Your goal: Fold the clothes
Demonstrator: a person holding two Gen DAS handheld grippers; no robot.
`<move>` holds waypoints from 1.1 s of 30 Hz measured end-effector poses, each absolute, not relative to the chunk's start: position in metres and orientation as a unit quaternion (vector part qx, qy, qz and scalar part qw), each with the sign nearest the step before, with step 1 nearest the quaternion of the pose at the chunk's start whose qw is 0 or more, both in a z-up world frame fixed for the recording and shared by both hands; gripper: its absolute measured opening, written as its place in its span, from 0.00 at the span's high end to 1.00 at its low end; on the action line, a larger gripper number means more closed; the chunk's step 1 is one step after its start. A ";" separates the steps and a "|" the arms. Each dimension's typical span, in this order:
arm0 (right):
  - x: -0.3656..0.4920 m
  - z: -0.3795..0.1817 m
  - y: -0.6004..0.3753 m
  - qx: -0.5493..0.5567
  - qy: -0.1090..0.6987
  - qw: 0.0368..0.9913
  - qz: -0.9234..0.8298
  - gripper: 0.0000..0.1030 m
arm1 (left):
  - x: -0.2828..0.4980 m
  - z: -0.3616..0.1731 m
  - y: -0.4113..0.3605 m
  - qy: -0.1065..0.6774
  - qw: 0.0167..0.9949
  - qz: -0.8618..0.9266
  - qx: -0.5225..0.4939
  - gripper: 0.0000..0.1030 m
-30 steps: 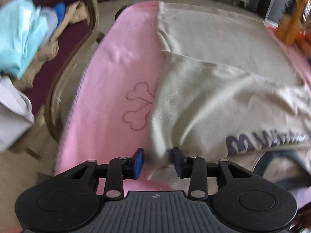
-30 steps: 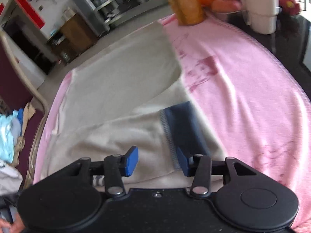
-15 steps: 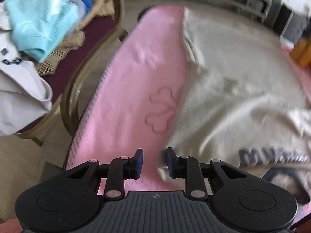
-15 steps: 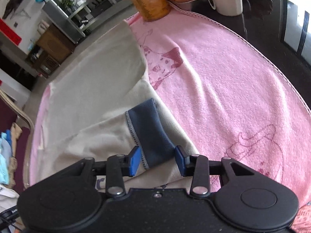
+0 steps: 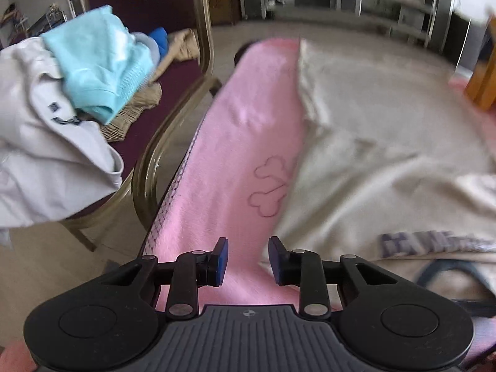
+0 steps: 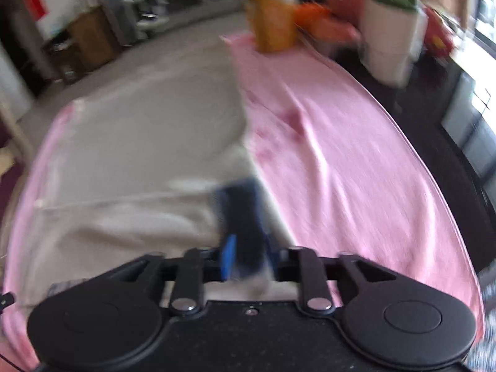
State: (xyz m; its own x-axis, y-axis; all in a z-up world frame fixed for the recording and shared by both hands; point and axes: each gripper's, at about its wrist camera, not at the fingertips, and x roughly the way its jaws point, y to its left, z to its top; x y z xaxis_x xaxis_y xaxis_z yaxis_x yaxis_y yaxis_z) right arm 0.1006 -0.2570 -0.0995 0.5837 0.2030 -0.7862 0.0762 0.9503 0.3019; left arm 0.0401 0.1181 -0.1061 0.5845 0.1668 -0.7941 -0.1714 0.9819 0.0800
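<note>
Left wrist view first: the left gripper (image 5: 248, 259) is hovering low over the pink blanket (image 5: 235, 142), its blue-padded jaws standing a moderate way apart with nothing between them but pink cloth below. Just to its right the near edge of the beige sweatshirt (image 5: 372, 142) is lying flat on the blanket, printed lettering (image 5: 434, 241) showing near that edge. The garment's long axis is running away from the gripper toward the far end of the table, with the lettered end nearest. A bone outline (image 5: 269, 186) stitched on the blanket is sitting right at the garment's left edge. Off to the left a chair (image 5: 173, 142) is standing beside the table, piled with other clothes, a light blue top (image 5: 99, 71) lying over a white garment (image 5: 46, 148).

From the right wrist view, which is badly blurred, the right gripper (image 6: 248, 257) is pinching the sweatshirt's navy cuff (image 6: 241, 214); the jaws look drawn in narrow on it, though the blur is making the contact hard to be sure of. The sleeve is pointing straight out from the gripper, the beige body spreading to the left and away. Beyond, at the far edge of the blanket, an orange object (image 6: 272, 21) and a white pot (image 6: 390, 40) are standing.
</note>
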 end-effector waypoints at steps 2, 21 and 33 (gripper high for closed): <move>0.102 -0.085 -0.255 0.152 0.440 0.882 0.078 0.56 | 0.027 -0.097 0.115 0.432 0.897 0.092 -0.006 0.69; 0.088 -0.103 -0.297 0.288 0.441 0.844 0.100 0.54 | 0.034 -0.106 0.074 0.443 0.893 0.073 0.002 0.64; 0.089 -0.104 -0.295 0.284 0.443 0.846 0.092 0.54 | 0.035 -0.109 0.073 0.447 0.892 0.071 0.008 0.64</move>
State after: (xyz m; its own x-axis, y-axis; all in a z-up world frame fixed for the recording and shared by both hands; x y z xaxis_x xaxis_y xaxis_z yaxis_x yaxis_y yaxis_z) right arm 0.0887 -0.2951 -0.1038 0.5910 0.4065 -0.6968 0.0959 0.8222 0.5610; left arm 0.0352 0.0726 -0.1094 0.5912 0.1333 -0.7954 -0.1185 0.9899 0.0778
